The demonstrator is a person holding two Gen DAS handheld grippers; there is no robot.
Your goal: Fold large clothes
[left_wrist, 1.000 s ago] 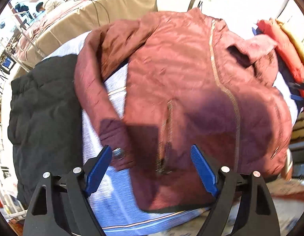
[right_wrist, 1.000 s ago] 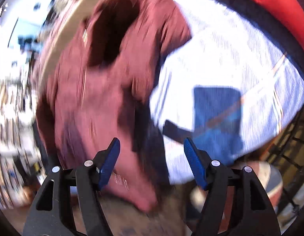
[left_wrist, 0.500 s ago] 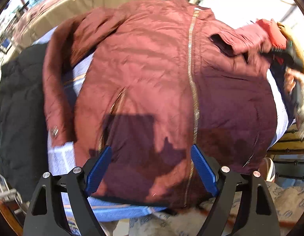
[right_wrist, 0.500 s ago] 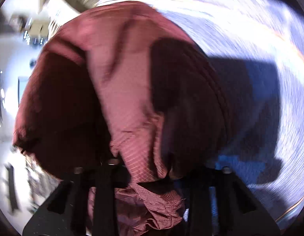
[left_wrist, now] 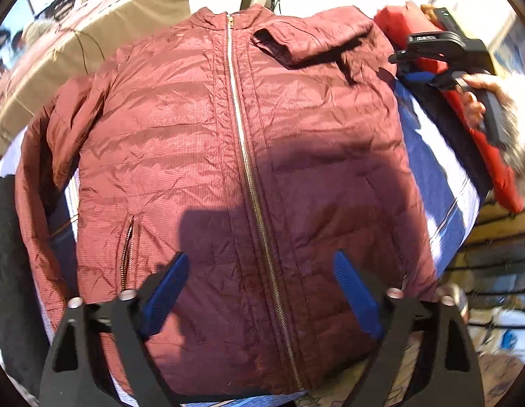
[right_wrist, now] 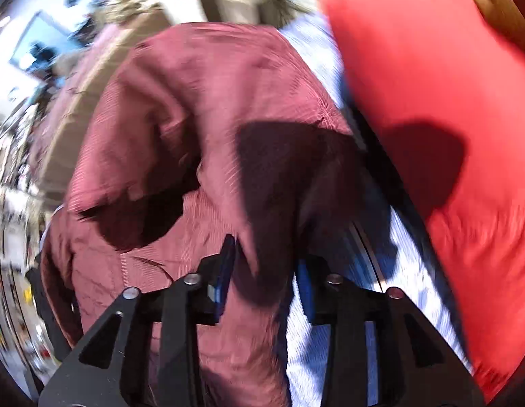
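Note:
A maroon quilted jacket (left_wrist: 201,142) lies front up on a blue-and-white striped sheet (left_wrist: 432,169), zipped up, collar at the far side. Its right sleeve is folded across the chest near the collar (left_wrist: 306,44); the left sleeve hangs along the left edge (left_wrist: 35,169). My left gripper (left_wrist: 259,291) is open and empty above the hem. My right gripper (right_wrist: 264,271) shows in the left wrist view (left_wrist: 411,68) at the jacket's far right shoulder. In its own blurred view its jaws stand partly apart with maroon fabric (right_wrist: 255,203) between them; grip unclear.
A red garment (right_wrist: 432,101) lies just right of the jacket, also in the left wrist view (left_wrist: 466,118). A black garment (left_wrist: 7,271) lies at the left edge. A tan covered surface (left_wrist: 92,34) stands behind. Clutter sits on the floor at the lower right.
The jacket now lies flatter and centred, with its zip straight. The right gripper has moved to the far right shoulder with the sleeve folded across. Its jaws have narrowed from wide open.

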